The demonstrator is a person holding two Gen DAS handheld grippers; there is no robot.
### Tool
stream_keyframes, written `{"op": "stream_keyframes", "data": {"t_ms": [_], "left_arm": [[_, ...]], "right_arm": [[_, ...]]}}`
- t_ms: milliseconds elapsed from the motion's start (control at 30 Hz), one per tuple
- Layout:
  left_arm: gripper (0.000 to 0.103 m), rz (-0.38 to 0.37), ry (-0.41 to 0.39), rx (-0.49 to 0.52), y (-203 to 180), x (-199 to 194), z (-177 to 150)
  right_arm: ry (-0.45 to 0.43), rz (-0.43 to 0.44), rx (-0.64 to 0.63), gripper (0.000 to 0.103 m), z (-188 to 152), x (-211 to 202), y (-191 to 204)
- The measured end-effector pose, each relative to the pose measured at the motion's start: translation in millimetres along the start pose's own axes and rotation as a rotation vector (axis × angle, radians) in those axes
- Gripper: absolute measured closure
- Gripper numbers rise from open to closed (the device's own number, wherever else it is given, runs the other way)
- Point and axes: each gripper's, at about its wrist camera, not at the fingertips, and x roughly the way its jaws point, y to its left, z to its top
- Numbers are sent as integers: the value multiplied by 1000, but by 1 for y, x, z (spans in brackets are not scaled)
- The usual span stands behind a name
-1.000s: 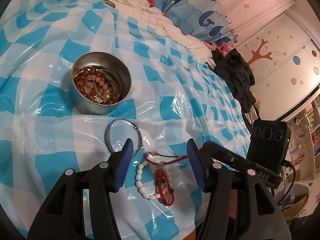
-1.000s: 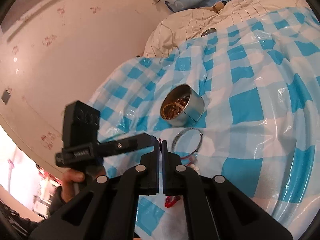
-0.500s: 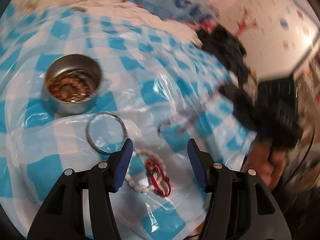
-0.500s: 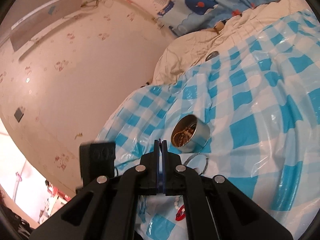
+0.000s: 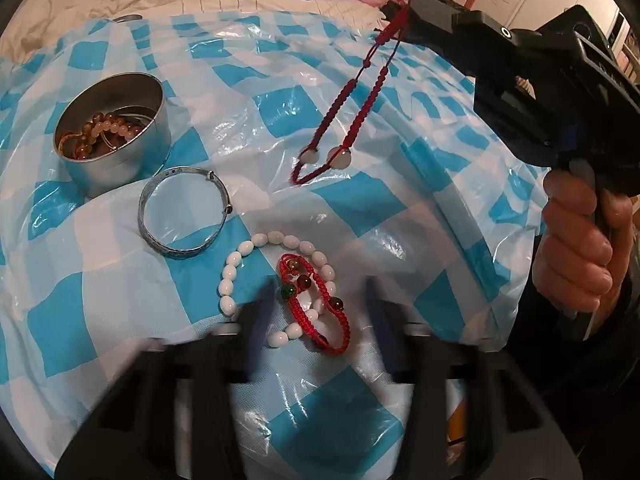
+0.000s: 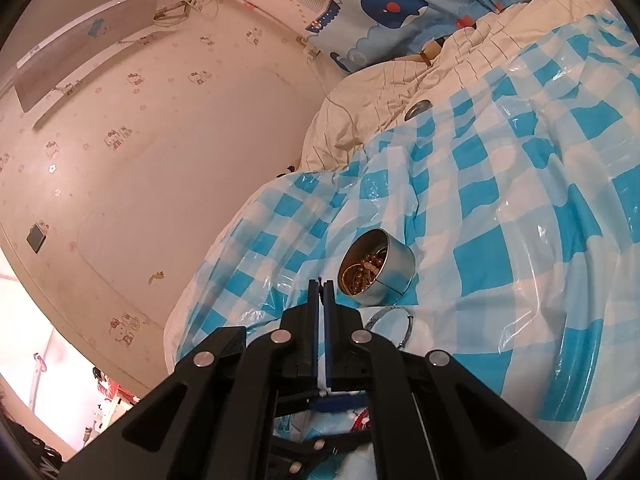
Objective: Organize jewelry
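Left wrist view: at far left a round metal tin point(image 5: 114, 132) stands upright on the blue-and-white checked plastic sheet point(image 5: 240, 40) that covers the bed. Amber and pale bead bracelets lie heaped inside the tin. Just beside it, toward you, a silver bangle point(image 5: 182, 212) lies flat, close to the tin's base. Next along, a white bead bracelet point(image 5: 240, 252) lies in a loop with a red braided bracelet point(image 5: 316, 304) with dark beads resting across it. Your left claw point(image 5: 320, 316) is blurred low in the frame, its two fingers spread wide apart and holding nothing, with these two bracelets between and just ahead of the tips.

Further right and higher, a dark red cord bracelet point(image 5: 352, 108) with two pale beads hangs in the air above the sheet, well apart from the tin. Its top end is pinched at the tip of your right claw point(image 5: 404, 26), which reaches in from the upper right, with your hand point(image 5: 576, 248) wrapped around its handle at the right edge.

Right wrist view: a pink patterned wall fills the left. Your right claw point(image 6: 321, 286) has its fingers pressed together, a speck of red cord showing at the tips. The tin point(image 6: 376, 274) sits just right of them, the bangle point(image 6: 390, 326) below it.
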Motion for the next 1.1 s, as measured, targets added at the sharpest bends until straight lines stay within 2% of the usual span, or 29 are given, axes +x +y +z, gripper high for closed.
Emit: {"op": "stream_keyframes", "data": {"t_ms": [100, 300, 400, 733, 1100], "left_arm": [[92, -20, -6, 0, 0, -4, -2], [93, -73, -83, -37, 7, -23, 7], [93, -74, -127, -60, 14, -38, 13], [93, 19, -223, -136, 44, -71, 28], [93, 170, -256, -150, 48, -74, 37]], "right_arm": [[-1, -5, 6, 100, 0, 0, -2], [-2, -7, 8, 100, -1, 0, -3], [-11, -3, 8, 100, -1, 0, -3], [-45, 26, -24, 100, 4, -1, 6], [-24, 38, -43, 100, 2, 9, 12]]}}
